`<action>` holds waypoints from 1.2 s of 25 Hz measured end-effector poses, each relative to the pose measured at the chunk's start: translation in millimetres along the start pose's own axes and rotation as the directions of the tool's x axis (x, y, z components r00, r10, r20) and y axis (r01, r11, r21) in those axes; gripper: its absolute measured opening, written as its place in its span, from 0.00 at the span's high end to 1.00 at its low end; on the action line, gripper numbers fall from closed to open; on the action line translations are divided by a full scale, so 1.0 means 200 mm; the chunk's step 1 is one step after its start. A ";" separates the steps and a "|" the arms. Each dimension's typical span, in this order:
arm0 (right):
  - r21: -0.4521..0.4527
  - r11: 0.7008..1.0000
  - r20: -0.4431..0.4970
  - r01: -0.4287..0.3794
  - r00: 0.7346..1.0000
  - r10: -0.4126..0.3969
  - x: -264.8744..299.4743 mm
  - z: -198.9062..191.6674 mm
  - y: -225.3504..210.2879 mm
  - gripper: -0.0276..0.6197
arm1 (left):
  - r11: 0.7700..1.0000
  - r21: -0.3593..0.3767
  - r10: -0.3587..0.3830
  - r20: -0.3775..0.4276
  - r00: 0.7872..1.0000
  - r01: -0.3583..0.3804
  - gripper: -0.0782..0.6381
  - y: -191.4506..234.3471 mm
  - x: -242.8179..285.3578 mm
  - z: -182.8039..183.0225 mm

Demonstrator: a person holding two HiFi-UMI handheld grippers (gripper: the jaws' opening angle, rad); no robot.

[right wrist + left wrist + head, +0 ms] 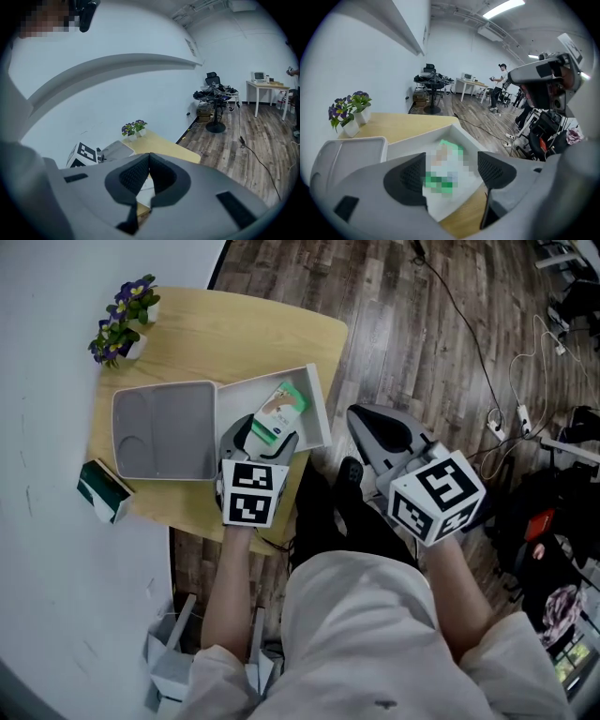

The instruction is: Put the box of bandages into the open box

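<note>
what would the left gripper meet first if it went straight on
Most likely the box of bandages, lying in the open box just ahead of the open left gripper; exact depth is unclear.

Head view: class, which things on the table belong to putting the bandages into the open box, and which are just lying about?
Belong to the job: box of bandages; open box; left gripper, jaws apart over the bandages.
Just lying about: potted flowers; green-and-white carton.
</note>
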State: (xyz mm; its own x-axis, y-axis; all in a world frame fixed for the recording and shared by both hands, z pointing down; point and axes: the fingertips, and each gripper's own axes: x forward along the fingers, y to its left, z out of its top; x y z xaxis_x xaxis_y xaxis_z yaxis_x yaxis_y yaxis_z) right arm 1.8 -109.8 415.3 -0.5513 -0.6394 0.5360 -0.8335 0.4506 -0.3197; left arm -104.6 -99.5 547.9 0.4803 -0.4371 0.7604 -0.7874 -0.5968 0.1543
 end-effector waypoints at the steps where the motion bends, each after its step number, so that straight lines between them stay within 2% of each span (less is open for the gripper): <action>1: -0.006 1.000 0.001 -0.006 1.000 0.006 -0.01 0.00 0.01 0.95 | 1.000 -0.012 0.002 0.009 1.000 -0.001 0.41 -0.01 -0.02 0.01; 16: -0.077 0.993 0.040 -0.085 0.995 0.088 -0.23 0.00 0.04 0.95 | 0.992 -0.124 0.056 0.196 0.979 -0.032 0.43 -0.31 -0.30 0.20; 30: -0.154 0.976 0.074 -0.154 0.983 0.167 -0.48 -0.01 0.09 0.95 | 0.982 -0.169 0.136 0.314 0.939 -0.086 0.51 -0.56 -0.53 0.27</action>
State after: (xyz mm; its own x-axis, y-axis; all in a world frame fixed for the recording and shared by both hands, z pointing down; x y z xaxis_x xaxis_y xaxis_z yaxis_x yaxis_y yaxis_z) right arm 39.8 -39.0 360.8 -0.6840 -0.5996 0.4156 -0.7227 0.6345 -0.2740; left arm -46.2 -22.3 415.3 0.4656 -0.7034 0.5371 -0.8796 -0.4348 0.1931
